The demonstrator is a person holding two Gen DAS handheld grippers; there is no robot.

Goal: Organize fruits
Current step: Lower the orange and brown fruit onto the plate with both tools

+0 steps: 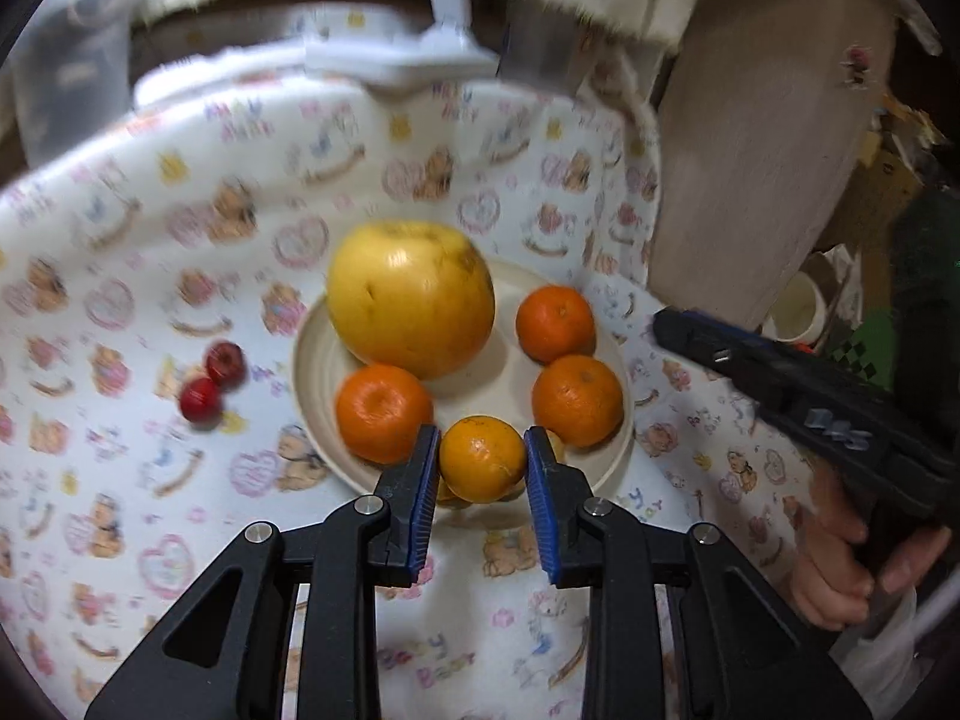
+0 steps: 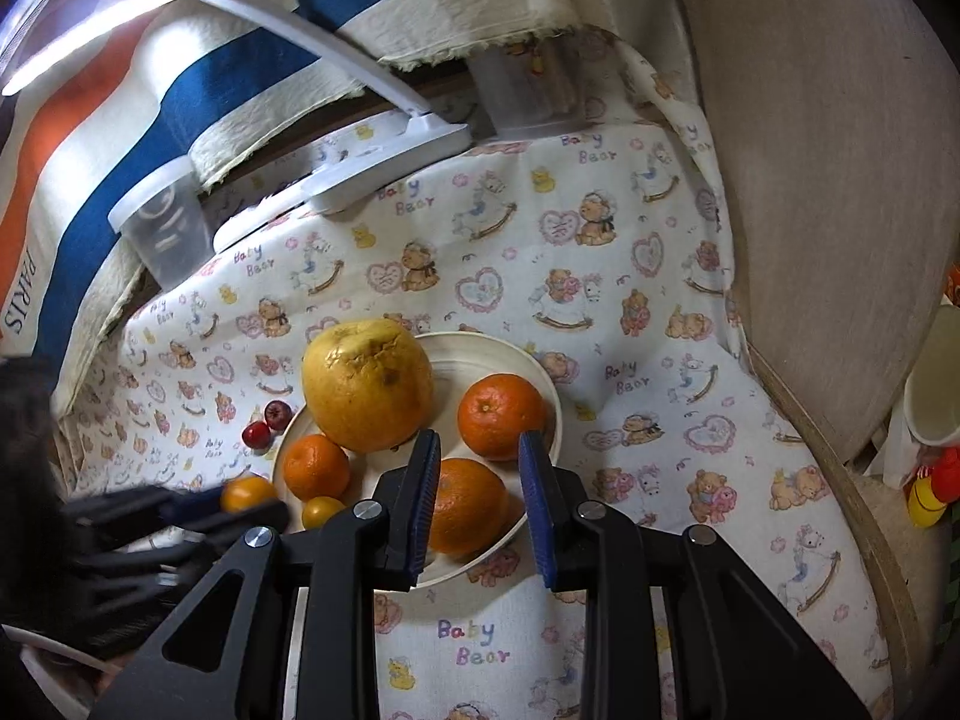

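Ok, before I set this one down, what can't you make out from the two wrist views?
- Left wrist view: whatever lies under the small orange fruit held in the left gripper; the fruit and the fingers cover it.
- Left wrist view: the two red fruits on the cloth; motion blur, kind unclear.
- Left wrist view: the right gripper; blurred, its jaws unreadable there.
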